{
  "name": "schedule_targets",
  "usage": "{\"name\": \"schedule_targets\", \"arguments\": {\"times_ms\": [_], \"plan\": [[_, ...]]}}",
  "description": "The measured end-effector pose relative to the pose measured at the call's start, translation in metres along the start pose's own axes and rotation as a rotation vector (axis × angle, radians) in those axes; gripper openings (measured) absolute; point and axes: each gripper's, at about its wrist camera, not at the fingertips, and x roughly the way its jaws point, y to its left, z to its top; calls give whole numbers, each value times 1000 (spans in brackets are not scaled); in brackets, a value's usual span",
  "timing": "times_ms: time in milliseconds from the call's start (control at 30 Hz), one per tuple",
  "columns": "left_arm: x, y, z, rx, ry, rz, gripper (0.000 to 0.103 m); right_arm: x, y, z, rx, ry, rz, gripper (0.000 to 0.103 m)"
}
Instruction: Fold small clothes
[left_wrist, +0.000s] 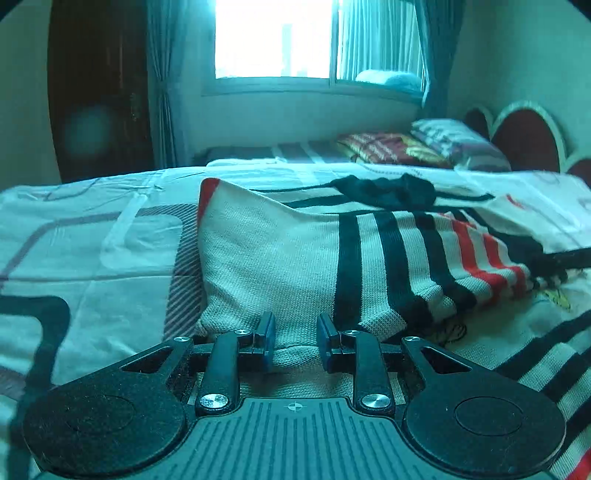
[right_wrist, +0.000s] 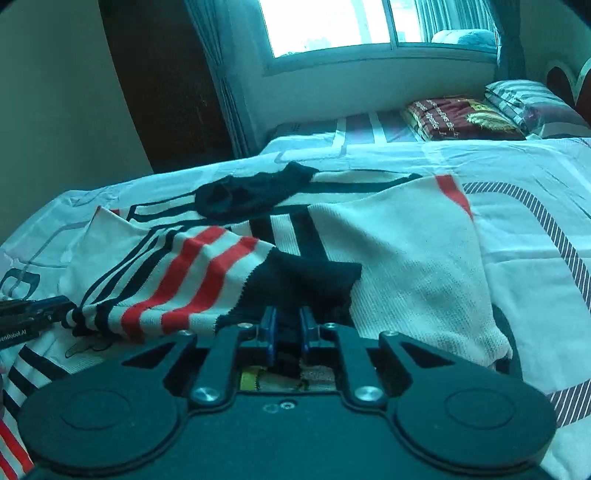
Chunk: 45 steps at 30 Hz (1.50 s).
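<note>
Striped knit garment (left_wrist: 280, 258) lay half-folded on the bed sheet (left_wrist: 92, 229), left gripper (left_wrist: 295, 341) narrow and pinching its cream edge, right gripper (right_wrist: 288, 328) nearly closed on the dark cuff (right_wrist: 306, 284), apparently to keep the fold taut.

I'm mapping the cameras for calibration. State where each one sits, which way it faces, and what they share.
Left wrist: on the left gripper, looking across the bed toward the window; its own two fingers frame the sweater.
Right wrist: on the right gripper, facing the same window; its fingers pinch the sweater's dark cuff, and the left gripper shows at the left edge.
Shared: sweater, black sock, window.
</note>
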Motion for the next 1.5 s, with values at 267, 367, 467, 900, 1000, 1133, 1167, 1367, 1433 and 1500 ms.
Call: {"name": "schedule_targets", "arguments": {"times_ms": [267,367,467,900,1000,1133,1167,1367,1433,1500], "plan": [[21,-39,23,82,64,-64,27,2,17,15,-13,-60,71,19],[16,-28,28,17,37,-95,28,21,16,14,-8,15,38,17],[13,-8,49,-10,-37,-58,28,15,16,25,6,-38,72,20],[112,61,84,-250,9,-9,31,61,-4,39,107,-66,24,17],[113,56,90,-187,-3,12,31,53,-1,43,97,-114,26,22],[130,63,87,-196,43,29,31,66,6,48,39,-73,-64,22],[129,62,88,-203,45,33,31,71,4,48,33,-58,-84,19],[123,54,100,-162,23,45,32,62,3,63,13,-140,-86,26],[136,59,99,-168,64,60,31,74,3,69,-26,-117,-140,26],[143,64,93,-167,61,52,31,93,-4,72,-61,-69,-238,27]]}}
